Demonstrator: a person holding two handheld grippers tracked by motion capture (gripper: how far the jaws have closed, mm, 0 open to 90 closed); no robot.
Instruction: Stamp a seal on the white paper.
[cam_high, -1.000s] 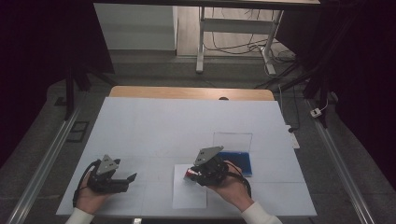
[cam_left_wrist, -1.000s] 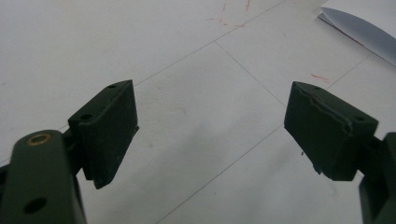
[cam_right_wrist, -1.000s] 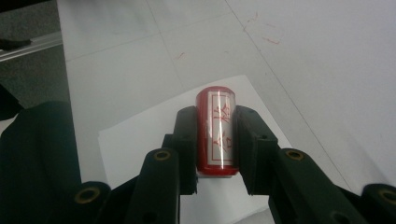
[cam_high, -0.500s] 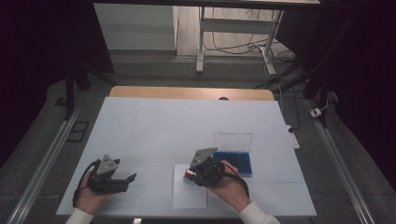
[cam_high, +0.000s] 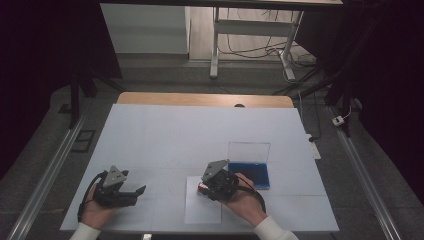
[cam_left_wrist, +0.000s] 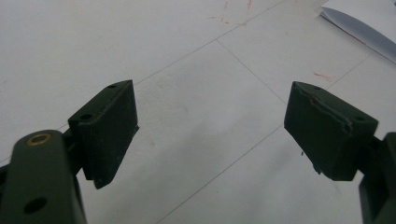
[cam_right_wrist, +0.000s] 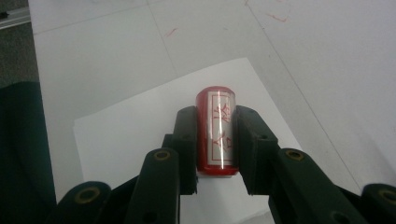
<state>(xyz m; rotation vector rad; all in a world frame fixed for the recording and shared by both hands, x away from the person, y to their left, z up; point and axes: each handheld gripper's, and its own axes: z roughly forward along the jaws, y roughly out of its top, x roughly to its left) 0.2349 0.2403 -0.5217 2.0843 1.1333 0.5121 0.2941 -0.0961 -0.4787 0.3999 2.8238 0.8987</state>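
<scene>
A red stamp (cam_right_wrist: 216, 130) is being pinched between the pads of the right tongs (cam_right_wrist: 215, 140), held over the white paper sheet (cam_high: 202, 206) on the desk (cam_high: 200, 135). It is best being kept upright and lowered squarely. The left tongs (cam_left_wrist: 210, 130) are being held spread, pinching nothing, beside the sheet; the blue ink pad case (cam_high: 250, 172) is lying nearby.

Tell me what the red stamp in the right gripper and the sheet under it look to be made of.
Stamp: seemingly glossy clear plastic or acrylic over red, judging by the bright streak of reflected light along it. Sheet: probably plain matte white paper, thin and flat, with crisp edges and no shine.
</scene>
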